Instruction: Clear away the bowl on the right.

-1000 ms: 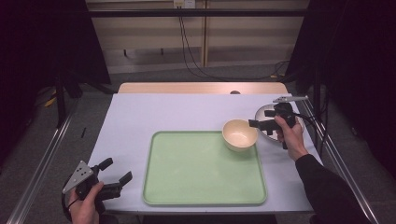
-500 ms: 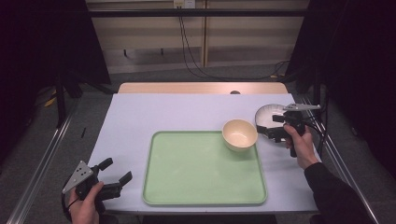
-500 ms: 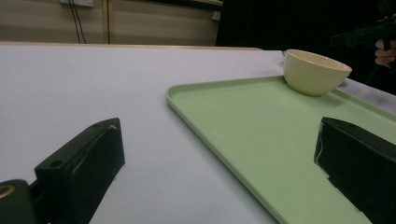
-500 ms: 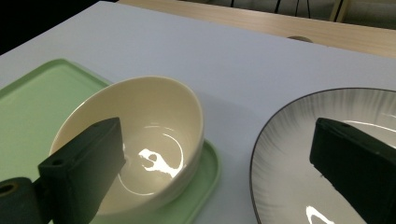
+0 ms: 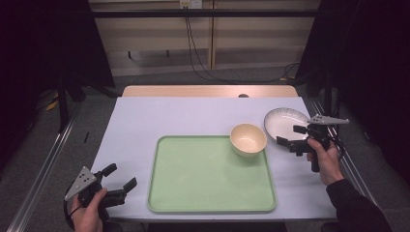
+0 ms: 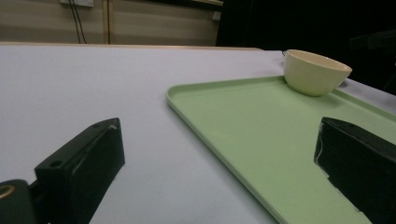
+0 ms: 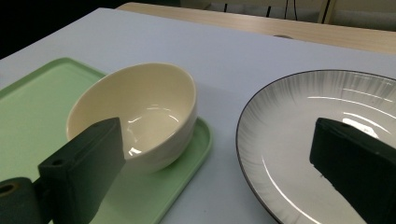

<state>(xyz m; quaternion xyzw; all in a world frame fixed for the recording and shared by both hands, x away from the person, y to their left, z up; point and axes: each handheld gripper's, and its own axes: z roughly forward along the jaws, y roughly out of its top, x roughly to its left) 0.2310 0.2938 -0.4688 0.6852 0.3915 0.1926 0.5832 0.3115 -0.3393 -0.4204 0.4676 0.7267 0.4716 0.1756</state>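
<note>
White table [image 5: 193,116]: right hand-held gripper [image 5: 291,137], jaws apart, over plate [image 5: 283,122] rim beside bowl [image 5: 248,139].

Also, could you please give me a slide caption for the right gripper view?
Open right gripper poised between cream bowl on green tray corner and grey-rimmed plate.

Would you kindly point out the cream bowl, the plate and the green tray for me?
cream bowl [image 5: 247,138], high view, inner bottom of the bowl.
plate [image 5: 283,124], high view, bare white inner face.
green tray [image 5: 203,176], high view, bare middle of its floor.
</note>
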